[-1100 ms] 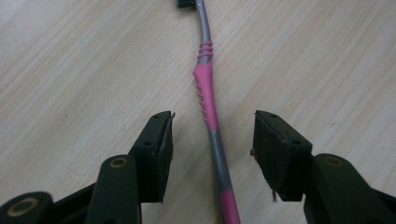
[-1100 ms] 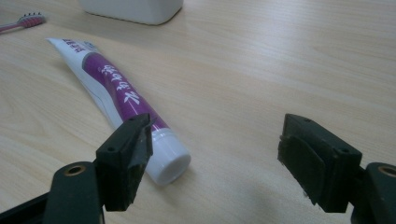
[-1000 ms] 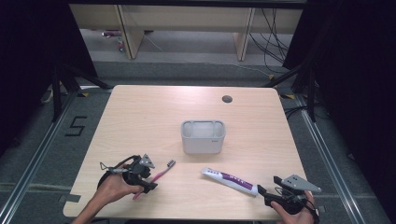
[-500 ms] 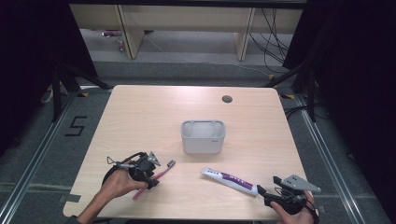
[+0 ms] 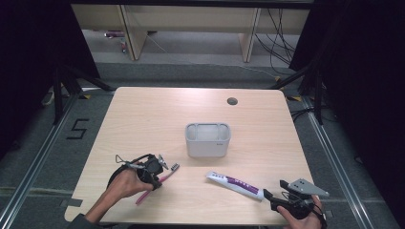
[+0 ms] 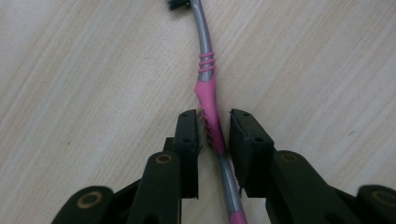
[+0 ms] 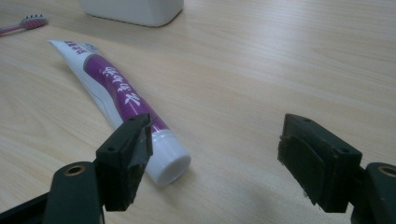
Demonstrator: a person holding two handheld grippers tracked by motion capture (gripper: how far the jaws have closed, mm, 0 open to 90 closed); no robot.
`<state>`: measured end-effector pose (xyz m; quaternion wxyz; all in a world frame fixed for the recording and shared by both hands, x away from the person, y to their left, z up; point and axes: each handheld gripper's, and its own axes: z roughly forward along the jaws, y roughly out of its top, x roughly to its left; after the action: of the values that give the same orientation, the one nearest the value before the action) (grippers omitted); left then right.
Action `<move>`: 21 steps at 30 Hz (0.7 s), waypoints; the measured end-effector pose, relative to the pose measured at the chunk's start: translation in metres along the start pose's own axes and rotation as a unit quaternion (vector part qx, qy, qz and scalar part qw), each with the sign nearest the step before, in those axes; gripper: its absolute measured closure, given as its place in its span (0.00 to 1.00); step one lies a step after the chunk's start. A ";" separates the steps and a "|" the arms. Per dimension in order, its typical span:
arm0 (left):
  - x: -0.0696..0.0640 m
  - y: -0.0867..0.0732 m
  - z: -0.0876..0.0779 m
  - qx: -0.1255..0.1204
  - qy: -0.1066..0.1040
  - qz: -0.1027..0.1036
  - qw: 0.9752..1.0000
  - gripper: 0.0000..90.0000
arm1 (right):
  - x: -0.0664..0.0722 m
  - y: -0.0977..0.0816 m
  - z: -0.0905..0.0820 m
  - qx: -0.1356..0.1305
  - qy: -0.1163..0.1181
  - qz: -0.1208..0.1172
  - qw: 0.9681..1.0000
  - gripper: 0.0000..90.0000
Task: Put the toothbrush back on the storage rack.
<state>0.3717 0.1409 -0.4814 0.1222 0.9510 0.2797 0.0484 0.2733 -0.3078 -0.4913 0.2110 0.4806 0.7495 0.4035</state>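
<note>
- Toothbrush (image 6: 208, 98) lies flat on the table (image 5: 143, 119), pink/grey handle running lengthwise between the jaws of the left gripper (image 6: 214, 128), bristle head out ahead of the tips.
- L jaws have just been closing on the handle; narrow now, one pad about touching the pink ribbed grip, a thin gap showing at the other. Not a firm pinch yet, I'd say.
- Step in hand, by my read: grasping the toothbrush. Next move calls for finishing the squeeze, then a straight lift w/o letting the handle roll; prob. heading to the white holder (image 5: 207, 139), which stands well ahead of the gripper and to its right.
- L hand (image 5: 125, 183) low over the table, gripper angled fwd and down, cable looped behind it.
- Toothpaste tube (image 7: 119, 100) lies just ahead of the right gripper (image 7: 215, 158), cap end beside its left jaw, not between the pads.
- R jaws spread wide, holding nothing; R hand (image 5: 301, 217) rests near the table's near edge.
</note>
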 end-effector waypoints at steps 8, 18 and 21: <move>-0.003 0.002 -0.001 0.023 0.001 0.006 1.000 0.81 | -0.001 0.001 -0.002 0.005 -0.004 0.003 1.000 0.29; 0.003 0.006 0.000 0.043 -0.014 0.012 0.999 0.90 | 0.000 0.001 -0.002 0.006 -0.003 0.003 1.000 0.29; 0.004 0.008 0.001 0.054 -0.014 0.020 0.998 0.91 | -0.001 0.001 -0.002 0.006 -0.005 0.003 1.000 0.29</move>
<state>0.3791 0.1359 -0.4797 0.0740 0.9622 0.2611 0.0227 0.2726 -0.3091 -0.4896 0.2107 0.4859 0.7496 0.3971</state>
